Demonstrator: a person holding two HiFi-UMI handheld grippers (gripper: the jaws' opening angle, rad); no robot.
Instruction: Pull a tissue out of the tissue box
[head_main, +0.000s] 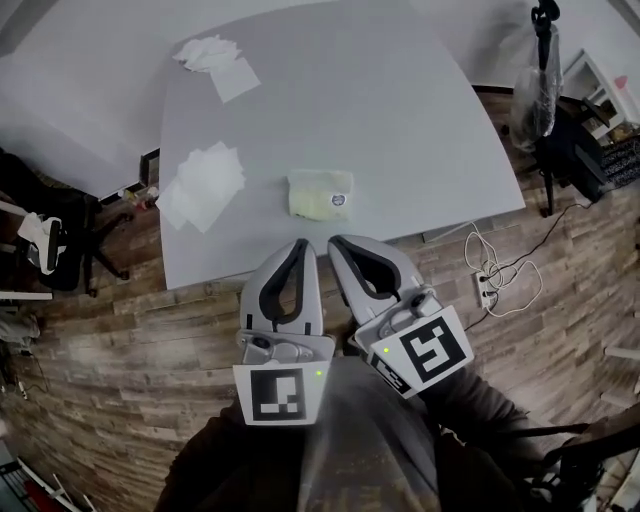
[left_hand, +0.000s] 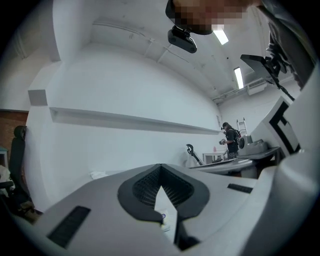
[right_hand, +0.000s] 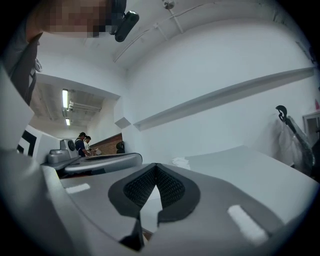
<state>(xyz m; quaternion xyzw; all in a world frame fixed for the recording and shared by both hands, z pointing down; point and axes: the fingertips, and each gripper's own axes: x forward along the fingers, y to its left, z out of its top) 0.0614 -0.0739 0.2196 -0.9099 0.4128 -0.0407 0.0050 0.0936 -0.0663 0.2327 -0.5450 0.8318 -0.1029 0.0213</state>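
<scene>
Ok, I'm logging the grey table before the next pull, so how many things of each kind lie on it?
Pale yellow soft tissue pack: 1
White pulled-out tissue heaps: 2 (far heap, near heap; the sheets overlap, so single sheets cannot be counted)
Total: 3

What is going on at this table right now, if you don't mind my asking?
A person is holding a claw in each hand, facing a grey table. The left claw and right claw are both shut and empty, side by side just short of the table's near edge. A soft tissue pack lies right ahead of them. Loose tissues lie to its left, and more sit at the far left corner, so some have apparently been pulled out.
</scene>
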